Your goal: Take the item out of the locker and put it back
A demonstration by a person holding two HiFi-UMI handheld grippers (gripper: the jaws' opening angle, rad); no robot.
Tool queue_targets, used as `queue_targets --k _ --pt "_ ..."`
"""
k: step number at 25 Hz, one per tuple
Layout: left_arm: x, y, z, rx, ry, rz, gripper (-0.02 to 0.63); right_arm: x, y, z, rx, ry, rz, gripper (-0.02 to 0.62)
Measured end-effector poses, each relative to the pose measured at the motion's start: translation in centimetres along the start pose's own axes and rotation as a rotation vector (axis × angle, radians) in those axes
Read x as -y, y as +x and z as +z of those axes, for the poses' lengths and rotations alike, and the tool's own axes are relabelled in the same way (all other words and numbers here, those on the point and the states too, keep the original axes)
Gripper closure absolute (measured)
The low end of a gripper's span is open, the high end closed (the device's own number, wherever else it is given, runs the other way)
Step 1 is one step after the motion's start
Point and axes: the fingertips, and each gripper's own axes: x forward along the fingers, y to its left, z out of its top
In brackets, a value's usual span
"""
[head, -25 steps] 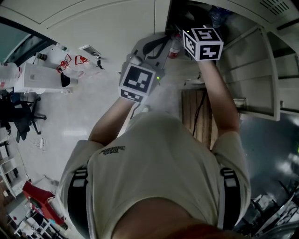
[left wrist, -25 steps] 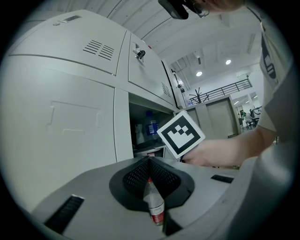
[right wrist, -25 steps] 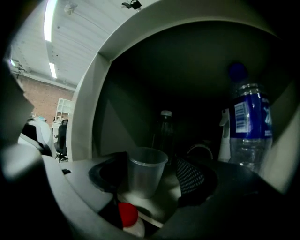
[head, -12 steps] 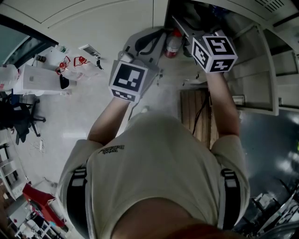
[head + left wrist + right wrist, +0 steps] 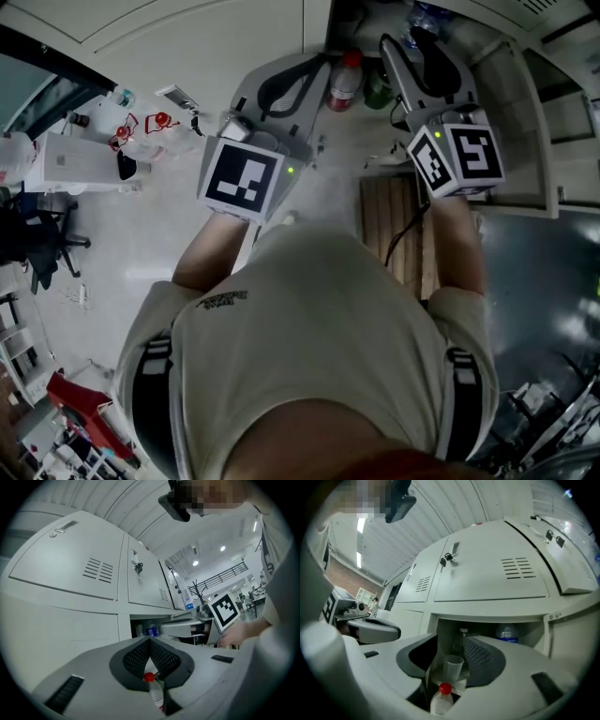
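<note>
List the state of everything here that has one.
Locker door: open.
Red-capped bottle: upright, capped, not gripped.
Clear cup: upright inside the locker.
Left gripper: jaws together at the tips.
Right gripper: jaws apart, closing, nothing pinched between them.

Between the closing jaws of the right gripper (image 5: pixel 451 644), the red-capped bottle (image 5: pixel 442 699) is cut off below its shoulder by the gripper body. Beyond the jaws, the blue-labelled bottle (image 5: pixel 506 633) is hidden in its lower part; its print is unreadable.
</note>
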Motion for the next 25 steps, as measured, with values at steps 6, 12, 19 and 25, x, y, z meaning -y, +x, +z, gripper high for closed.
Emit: queue_targets --k 6,12,19,25 --pt "2.1 -1.7 2.0 0.052 0.025 -0.033 0.594 0.1 -3.3 0.0 0.002 0.031 -0.044 0.495" --pt "3.5 -2.9 1.0 0.031 -0.013 -0.067 0.594 -1.8 -5.8 -0.7 -0.01 0.036 -0.038 0.54" --pt "4.7 -4.2 -1.5 -0.034 -0.043 -0.088 0.594 -5.6 -7.9 -4.3 -0.079 0.011 0.006 0.541" --pt "4.9 -4.8 -3.8 -0.081 -0.054 -0.087 0.594 -7.6 -8.6 -6.4 -0.105 0.072 0.047 0.591"
